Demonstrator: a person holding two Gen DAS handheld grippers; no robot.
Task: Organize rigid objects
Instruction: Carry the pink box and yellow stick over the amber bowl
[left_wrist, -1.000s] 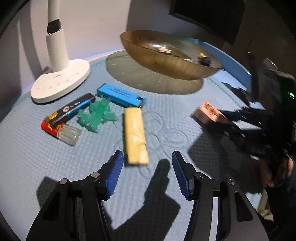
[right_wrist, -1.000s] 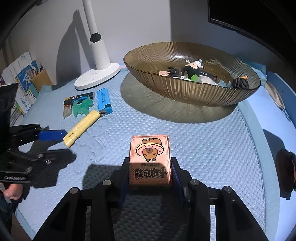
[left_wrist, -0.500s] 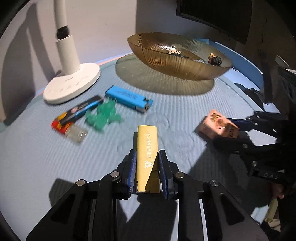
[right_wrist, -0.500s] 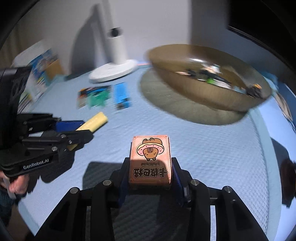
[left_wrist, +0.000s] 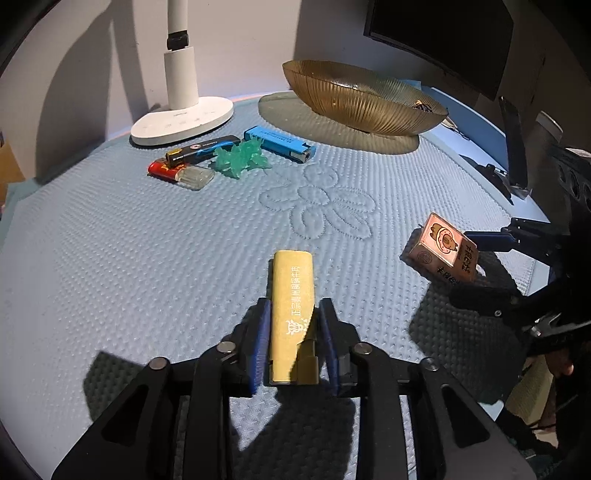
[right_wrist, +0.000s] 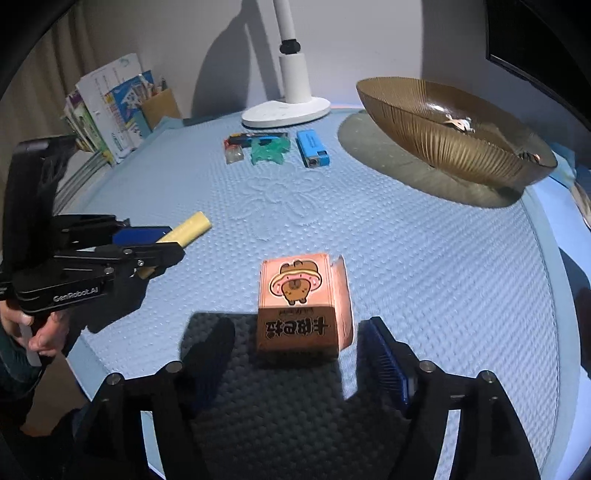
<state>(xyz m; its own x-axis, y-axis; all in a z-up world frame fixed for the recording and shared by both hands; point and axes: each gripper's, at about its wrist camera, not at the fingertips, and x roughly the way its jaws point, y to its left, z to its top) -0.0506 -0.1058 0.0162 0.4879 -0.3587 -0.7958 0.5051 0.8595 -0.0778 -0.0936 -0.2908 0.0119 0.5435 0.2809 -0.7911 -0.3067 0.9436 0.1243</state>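
My left gripper (left_wrist: 293, 343) is shut on a yellow lighter (left_wrist: 293, 302) and holds it near the mat's front; it also shows in the right wrist view (right_wrist: 188, 229). My right gripper (right_wrist: 291, 365) is open, its fingers apart on either side of a pink cartoon box (right_wrist: 301, 302) that sits on the mat. The box shows in the left wrist view (left_wrist: 441, 253) too. A blue lighter (left_wrist: 279, 144), a green toy (left_wrist: 240, 158), a black lighter (left_wrist: 203, 147) and a red lighter (left_wrist: 177, 173) lie together farther back.
A ribbed amber glass bowl (right_wrist: 443, 140) with small items inside stands at the back right. A white lamp base (left_wrist: 183, 122) stands behind the lighters. Books and a pencil holder (right_wrist: 118, 107) are off the mat's left. A dark monitor (left_wrist: 443, 40) hangs behind.
My left gripper closed on the yellow lighter and drew it toward the front. My right gripper opened and let go of the pink box, which now rests on the mat.
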